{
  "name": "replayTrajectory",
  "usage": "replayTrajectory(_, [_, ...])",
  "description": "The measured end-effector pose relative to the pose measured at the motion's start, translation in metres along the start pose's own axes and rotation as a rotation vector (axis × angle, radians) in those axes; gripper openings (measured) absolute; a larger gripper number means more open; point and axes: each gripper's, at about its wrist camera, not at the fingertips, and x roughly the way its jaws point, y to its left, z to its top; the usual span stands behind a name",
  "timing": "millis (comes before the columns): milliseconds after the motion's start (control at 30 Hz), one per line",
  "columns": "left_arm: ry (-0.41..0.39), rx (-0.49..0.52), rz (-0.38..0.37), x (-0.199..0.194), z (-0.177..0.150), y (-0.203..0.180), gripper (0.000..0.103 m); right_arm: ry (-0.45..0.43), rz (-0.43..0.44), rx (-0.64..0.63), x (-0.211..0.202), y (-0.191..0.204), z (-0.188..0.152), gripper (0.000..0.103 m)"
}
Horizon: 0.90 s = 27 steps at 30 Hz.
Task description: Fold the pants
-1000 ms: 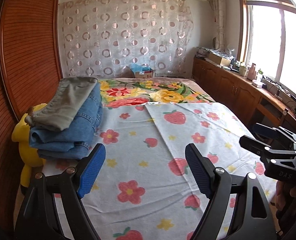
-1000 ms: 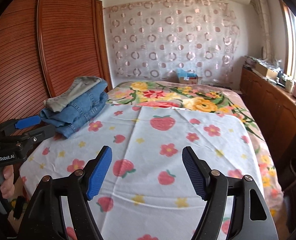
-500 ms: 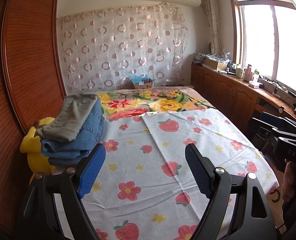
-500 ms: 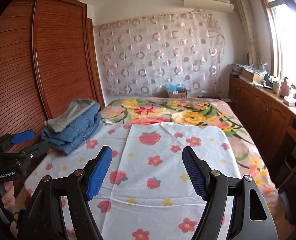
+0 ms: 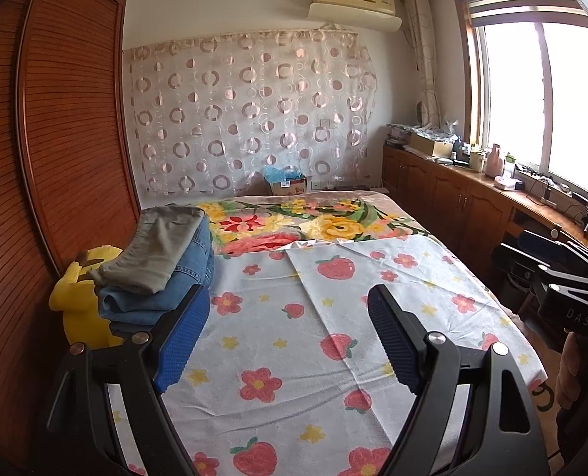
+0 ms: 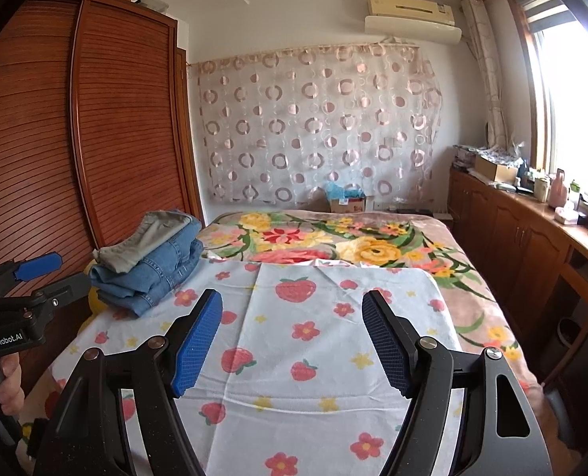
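Note:
A stack of folded pants lies at the bed's left edge: grey-green pants on top of blue jeans. The stack also shows in the right wrist view. My left gripper is open and empty, held above the near end of the bed, right of the stack. My right gripper is open and empty above the strawberry sheet. Each gripper shows at the edge of the other's view, the right one and the left one.
A yellow plush toy sits between the stack and the wooden wardrobe. A floral blanket covers the far half of the bed. Wooden cabinets with clutter run along the right wall under the window.
Both grippers have pulled back and risen away from the bed, so more of the room and ceiling shows. The pants stack has not moved. Both stay open.

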Motion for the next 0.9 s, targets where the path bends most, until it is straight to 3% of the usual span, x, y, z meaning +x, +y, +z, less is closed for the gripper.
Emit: replayTrajectory(900, [0.001,0.001,0.001,-0.0004,0.0002,0.0008,0.083,0.0,0.003,-0.002,-0.0004,-0.0053,0.001,0.075])
